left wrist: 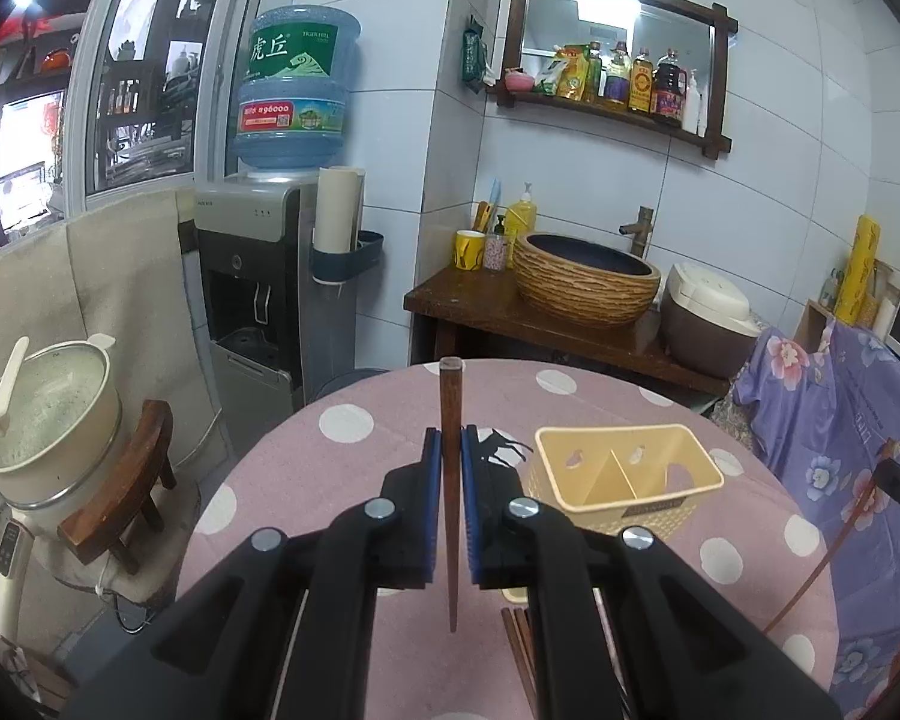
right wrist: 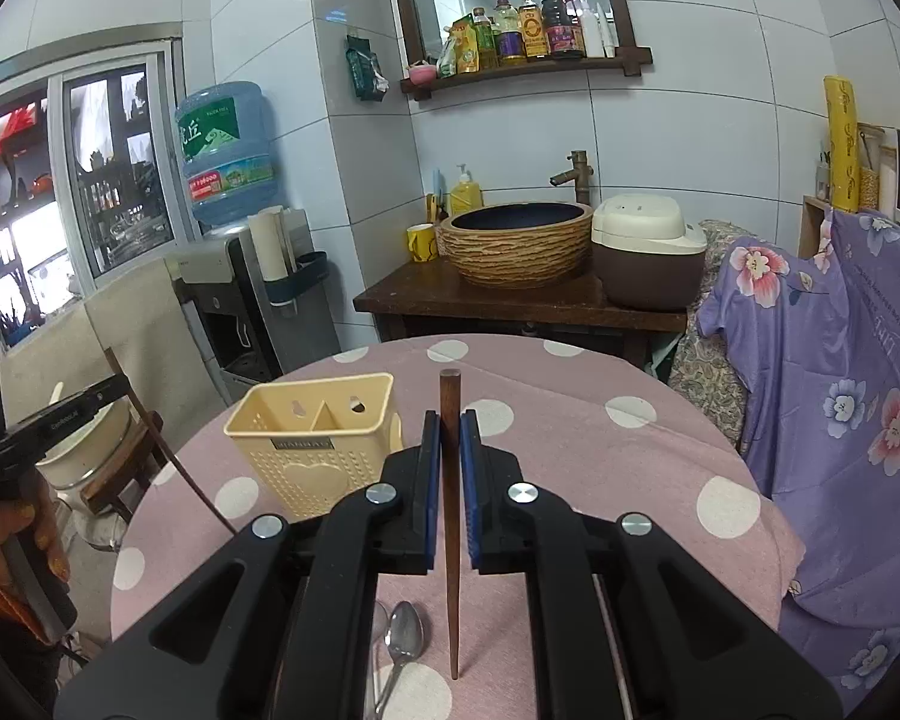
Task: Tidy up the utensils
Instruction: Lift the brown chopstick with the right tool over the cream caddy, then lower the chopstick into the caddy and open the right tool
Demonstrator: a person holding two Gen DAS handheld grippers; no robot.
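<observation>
Nearest the lens in each wrist view is a black claw with blue pads, clamped tight on a single dark brown wooden chopstick: the left claw holds one chopstick, the right claw the other chopstick. Each stick is gripped near its thick, blunt end, thin tip trailing back toward the camera, above the pink polka-dot worktop. These sticks look light, stiff and smooth, so likely to pivot or slip; holding nearer the middle would probably steady them. The pale yellow perforated plastic utensil holder, divided in two compartments, stands empty nearby. Metal spoons lie below.
</observation>
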